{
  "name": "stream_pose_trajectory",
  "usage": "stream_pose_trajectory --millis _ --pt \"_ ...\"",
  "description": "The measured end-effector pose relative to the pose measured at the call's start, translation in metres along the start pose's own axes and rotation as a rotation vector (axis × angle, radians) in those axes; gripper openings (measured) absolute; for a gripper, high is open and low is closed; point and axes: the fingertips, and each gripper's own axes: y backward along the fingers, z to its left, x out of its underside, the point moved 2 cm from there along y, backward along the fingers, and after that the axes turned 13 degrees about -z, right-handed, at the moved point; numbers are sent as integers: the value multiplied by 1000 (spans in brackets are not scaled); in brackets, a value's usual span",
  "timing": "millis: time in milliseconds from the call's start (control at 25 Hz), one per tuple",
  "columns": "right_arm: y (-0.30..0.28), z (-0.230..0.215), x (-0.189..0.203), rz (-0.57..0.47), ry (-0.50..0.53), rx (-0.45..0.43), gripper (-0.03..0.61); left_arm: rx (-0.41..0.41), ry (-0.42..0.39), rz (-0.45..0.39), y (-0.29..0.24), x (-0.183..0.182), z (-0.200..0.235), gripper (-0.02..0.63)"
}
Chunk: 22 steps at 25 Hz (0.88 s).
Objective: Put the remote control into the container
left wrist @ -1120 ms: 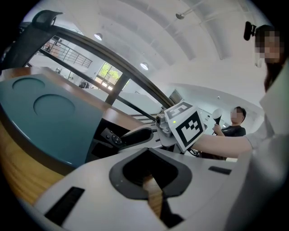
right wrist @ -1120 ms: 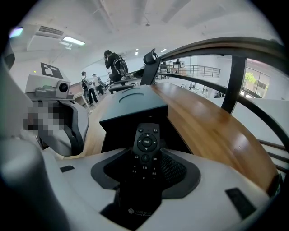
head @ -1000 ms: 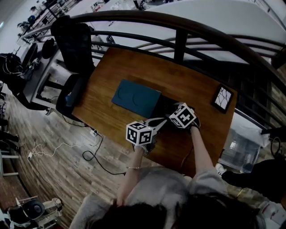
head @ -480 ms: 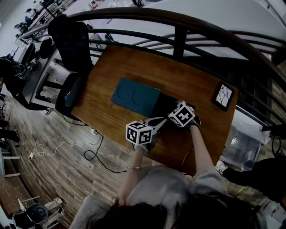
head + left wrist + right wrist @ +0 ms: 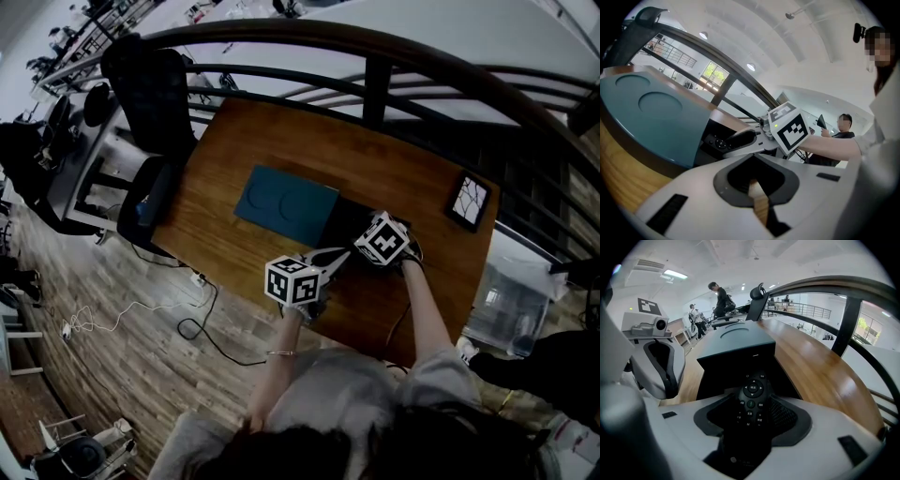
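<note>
Black remote control [image 5: 752,394] stays in right gripper [image 5: 751,422], unmoved.

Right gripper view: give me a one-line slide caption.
Right tool gripping the black remote control, aimed at the dark container on the wooden table, left tool alongside.

A wooden bench [image 5: 394,169] fills the middle. At the bench's right edge lies a small black-framed tile [image 5: 467,203]. A black office chair [image 5: 155,94] stands off its left end, cables [image 5: 122,309] trail on the floor below, and a dark curved railing [image 5: 375,56] runs behind.
</note>
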Motion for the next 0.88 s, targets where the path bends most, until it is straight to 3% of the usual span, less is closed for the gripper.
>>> stream_pose_trajectory --millis 240,640,880 --pt "7 -6 -4 -31 -15 8 216 12 -7 2 1 0 -1 3" --pt "35 0 -25 -173 -87 41 211 59 -25 5 -1 -6 -12 3" --pt "60 2 -40 -299 -130 105 96 91 -57 -1 -1 -12 -21 3"
